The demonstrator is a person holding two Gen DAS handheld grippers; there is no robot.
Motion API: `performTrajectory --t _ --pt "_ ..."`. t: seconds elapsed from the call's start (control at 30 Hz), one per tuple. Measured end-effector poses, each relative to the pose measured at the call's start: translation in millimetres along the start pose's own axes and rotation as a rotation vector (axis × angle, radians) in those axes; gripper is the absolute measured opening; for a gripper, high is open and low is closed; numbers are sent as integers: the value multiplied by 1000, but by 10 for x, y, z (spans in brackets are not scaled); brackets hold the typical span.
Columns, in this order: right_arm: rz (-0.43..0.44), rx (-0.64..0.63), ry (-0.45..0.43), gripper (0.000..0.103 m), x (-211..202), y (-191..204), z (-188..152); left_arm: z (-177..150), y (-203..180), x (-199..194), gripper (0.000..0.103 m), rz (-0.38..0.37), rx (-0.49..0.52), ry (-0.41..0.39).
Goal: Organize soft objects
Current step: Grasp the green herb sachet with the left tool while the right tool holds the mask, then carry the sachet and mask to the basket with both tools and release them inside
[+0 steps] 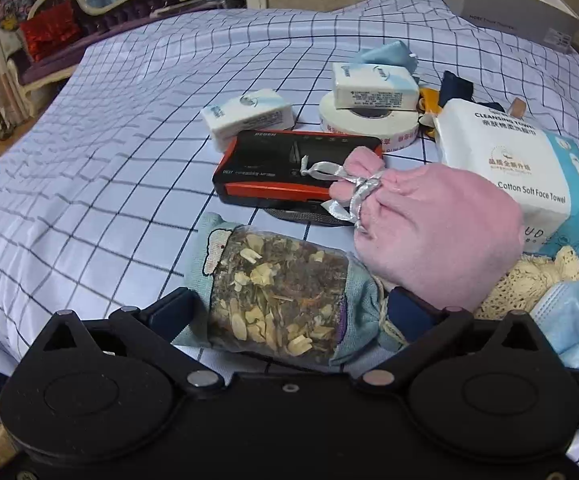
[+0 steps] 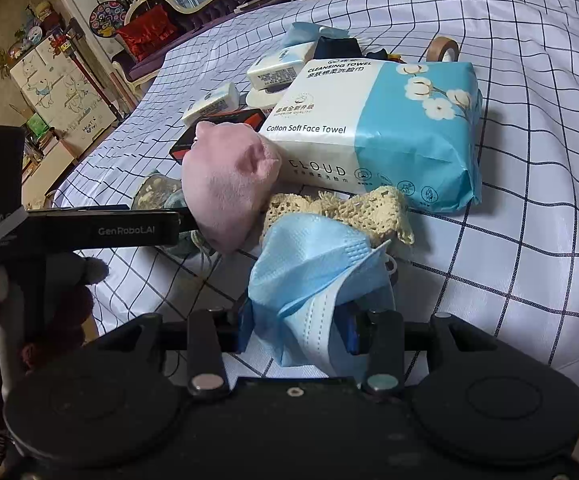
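My left gripper is shut on a herb sachet, a clear-windowed teal pouch full of dried bits, low over the checked bedsheet. A pink cloth pouch tied with silver ribbon lies right beside it. My right gripper is shut on a blue face mask, which drapes over the jaws. The pink pouch and a cream crochet piece lie just ahead of it. The left gripper's finger shows from the side at the left.
A face towel pack, also in the left wrist view, lies behind the pouch. A black-orange device, two small tissue packs, a white tape roll and a grey box sit farther back. A brown tape roll stands beyond the pack.
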State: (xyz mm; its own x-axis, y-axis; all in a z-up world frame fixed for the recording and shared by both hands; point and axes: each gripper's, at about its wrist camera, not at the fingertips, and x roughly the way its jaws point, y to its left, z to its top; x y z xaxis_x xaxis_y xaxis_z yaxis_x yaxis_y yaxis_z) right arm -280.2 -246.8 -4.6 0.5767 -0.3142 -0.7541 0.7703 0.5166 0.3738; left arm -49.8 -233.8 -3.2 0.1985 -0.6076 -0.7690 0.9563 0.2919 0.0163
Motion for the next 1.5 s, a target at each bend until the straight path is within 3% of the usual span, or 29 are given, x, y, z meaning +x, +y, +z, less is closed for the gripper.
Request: performTrajectory --t 0.13,0.37,0.43,0.5,0.57,0.73,0.93,1.03,1.23,1.3,1.5 --pt "-1 1 -1 42 0 -4 2 -55 126 -27 100 -16 -71 -7" --pt "-1 -3 -4 42 2 -9 7 -13 370 -197 56 -8 -189 -16" --pt "-2 -7 -7 42 0 -2 6 -3 385 -222 55 13 -190 -18" --pt "-3 -8 -8 42 -5 1 7 -12 372 -205 62 23 -181 -6" --pt "-4 -9 -10 42 -8 1 7 -24 374 -172 94 23 -200 32" --pt "-5 -12 -13 42 -11 10 8 -55 427 -160 99 -17 -355 105" --pt "2 -13 -17 42 -20 4 5 43 599 11 99 -1 -591 157" --pt "6 -10 -17 42 -20 -3 6 125 605 95 99 21 -613 163" --pt "8 -11 -18 42 -25 -1 2 130 642 398 98 3 -692 288" --pt "9 -10 -18 42 -27 -3 1 135 619 423 97 11 -689 297" --pt "4 -18 -19 42 -23 10 -1 170 532 339 61 54 -581 312"
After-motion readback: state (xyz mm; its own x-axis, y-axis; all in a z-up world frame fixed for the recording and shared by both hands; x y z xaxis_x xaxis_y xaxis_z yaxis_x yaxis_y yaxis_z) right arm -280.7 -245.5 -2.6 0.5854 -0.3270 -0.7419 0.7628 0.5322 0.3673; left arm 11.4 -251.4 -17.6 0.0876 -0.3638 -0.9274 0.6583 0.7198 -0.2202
